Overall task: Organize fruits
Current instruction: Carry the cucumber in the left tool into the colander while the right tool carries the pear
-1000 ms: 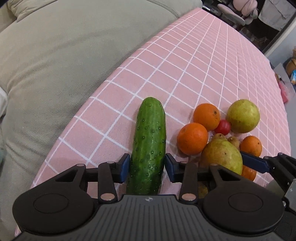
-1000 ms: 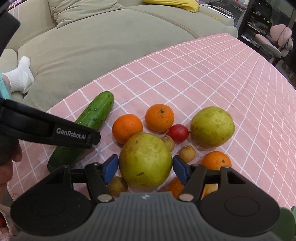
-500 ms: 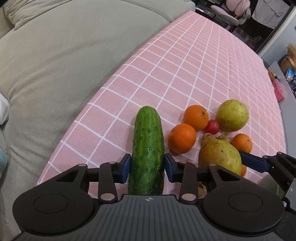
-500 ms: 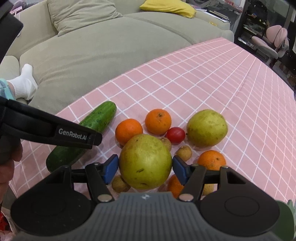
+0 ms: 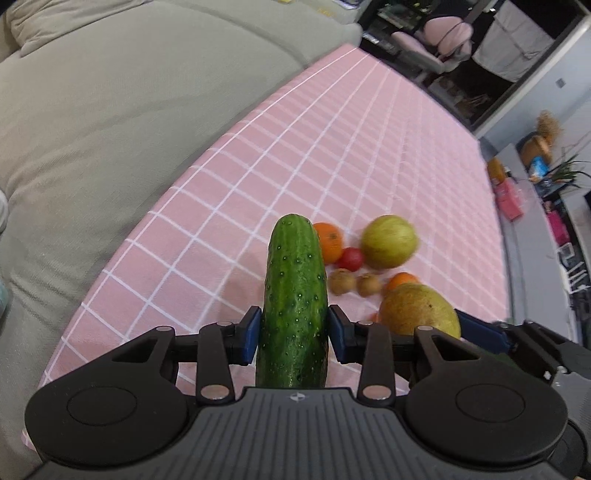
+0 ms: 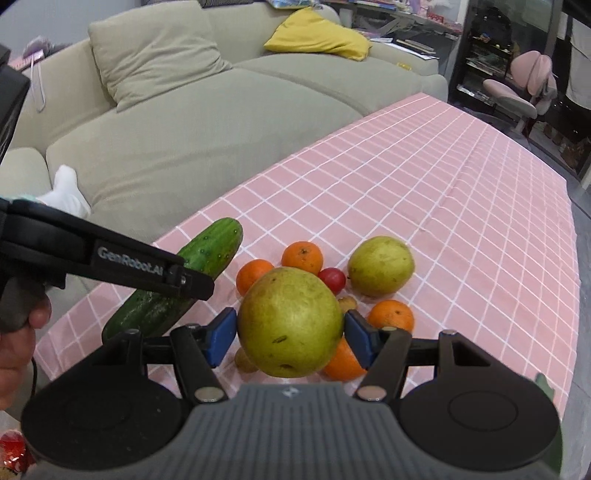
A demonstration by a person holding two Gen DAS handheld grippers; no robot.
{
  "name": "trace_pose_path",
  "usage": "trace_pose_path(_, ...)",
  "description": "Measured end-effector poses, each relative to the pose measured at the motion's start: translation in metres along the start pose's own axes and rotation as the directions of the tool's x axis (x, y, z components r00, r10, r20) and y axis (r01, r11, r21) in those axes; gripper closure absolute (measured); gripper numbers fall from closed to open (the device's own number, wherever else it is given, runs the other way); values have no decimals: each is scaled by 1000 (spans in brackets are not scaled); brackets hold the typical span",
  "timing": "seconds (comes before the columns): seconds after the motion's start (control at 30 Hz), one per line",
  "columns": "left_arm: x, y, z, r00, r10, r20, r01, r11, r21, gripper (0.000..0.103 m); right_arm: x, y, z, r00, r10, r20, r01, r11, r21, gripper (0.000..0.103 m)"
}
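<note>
Left gripper [image 5: 291,334] clamps the cucumber [image 5: 295,299], held clear above the bench [image 5: 332,155]. Right gripper [image 6: 290,334] clamps a large pear [image 6: 290,321] over the loose pile: oranges [image 6: 302,256], tomato [image 6: 331,278], second pear [image 6: 380,266].

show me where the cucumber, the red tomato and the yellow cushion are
cucumber [image 5: 295,295], left wrist view, mid-body.
red tomato [image 6: 331,280], right wrist view, its top.
yellow cushion [image 6: 317,35], right wrist view, its middle.
</note>
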State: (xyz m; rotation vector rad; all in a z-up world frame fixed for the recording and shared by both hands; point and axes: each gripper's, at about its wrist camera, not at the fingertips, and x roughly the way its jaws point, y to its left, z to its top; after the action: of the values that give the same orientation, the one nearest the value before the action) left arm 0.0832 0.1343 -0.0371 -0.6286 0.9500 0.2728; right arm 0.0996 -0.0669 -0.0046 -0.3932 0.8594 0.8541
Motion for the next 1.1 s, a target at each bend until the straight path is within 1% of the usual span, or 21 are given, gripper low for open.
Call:
trace_pose_path(0.13,-18,-12,-4,999,-52,11,52,998,24,60,-25,-6,-7,1000,-8,16,8,1000,17,42)
trace_pose_path(0.27,-29,-29,-9,992,-123,13,122,991,53,60,-52,-15,-18,999,-29,25,28,999,41,42)
trace_pose_path(0.47,-32,-63,-16,971,-238,-18,238,965,108,60,-86,-36,-35,997,-78,17,76,994,84,42)
trace_pose_path(0.57,-27,-85,-20,955,-291,-50,295,945,138,60,-100,-46,-45,993,-117,8,116,990,82,42)
trace_pose_path(0.7,-17,-117,-29,940,-329,-88,340,915,215,60,-113,-63,-57,987,-159,-16,160,982,103,42)
trace_pose_path(0.77,-9,-131,-35,926,-356,-126,377,897,232,60,-115,-72,-64,984,-174,-40,178,976,125,42)
trace_pose_path(0.83,3,-141,-39,912,-374,-166,405,884,234,60,-114,-82,-72,981,-182,-72,191,970,150,42)
trace_pose_path(0.97,26,-157,-47,900,-376,-219,423,874,239,60,-108,-99,-90,971,-198,-132,221,958,183,42)
trace_pose_path(1.1,43,-165,-56,896,-370,-246,428,868,253,60,-98,-113,-105,964,-200,-177,236,948,215,42)
